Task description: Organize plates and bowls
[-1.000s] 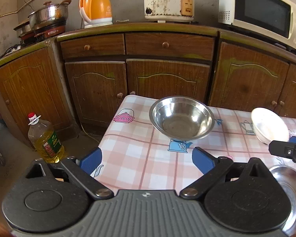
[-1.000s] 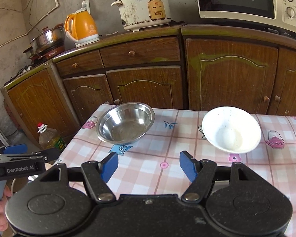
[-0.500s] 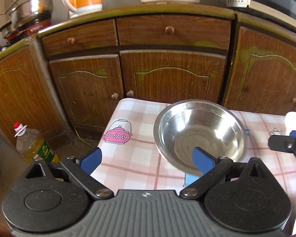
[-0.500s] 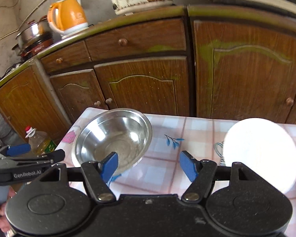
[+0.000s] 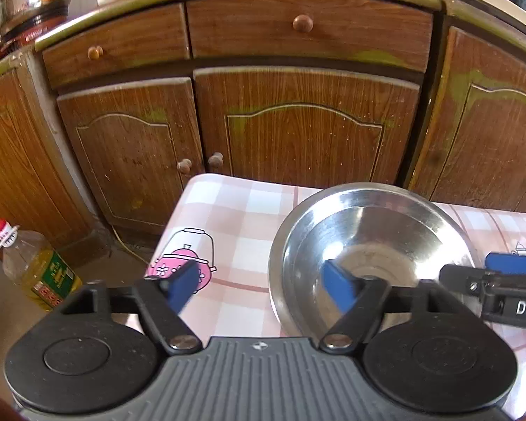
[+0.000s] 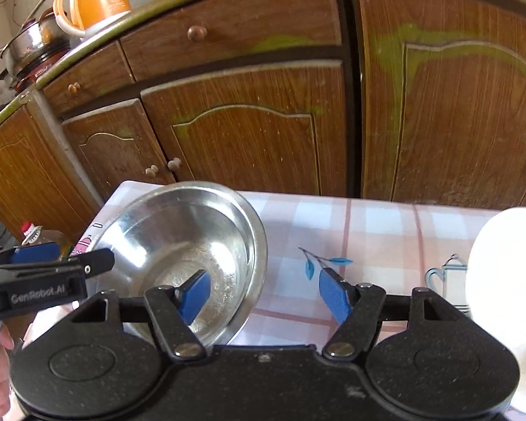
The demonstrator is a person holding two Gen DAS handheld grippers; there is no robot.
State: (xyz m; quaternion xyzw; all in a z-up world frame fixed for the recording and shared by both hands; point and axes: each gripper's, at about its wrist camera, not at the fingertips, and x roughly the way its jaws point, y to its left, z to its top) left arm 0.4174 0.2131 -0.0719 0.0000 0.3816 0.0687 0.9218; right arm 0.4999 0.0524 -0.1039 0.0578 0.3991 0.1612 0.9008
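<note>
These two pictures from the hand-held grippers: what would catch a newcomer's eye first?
The shiny steel bowl at the near-left corner of the pink checked tablecloth draws the eye first. Both blue-padded tools straddle its rim: the left hand-held gripper is closing over the left edge, while the right hand-held gripper stands open over the right edge. Behind stand worn brown cabinets, with an orange kettle on top.

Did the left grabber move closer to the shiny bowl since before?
Yes. The left gripper moved toward the steel bowl and the cupboards; one finger now sits inside the rim, the jaws closing around it.
</note>
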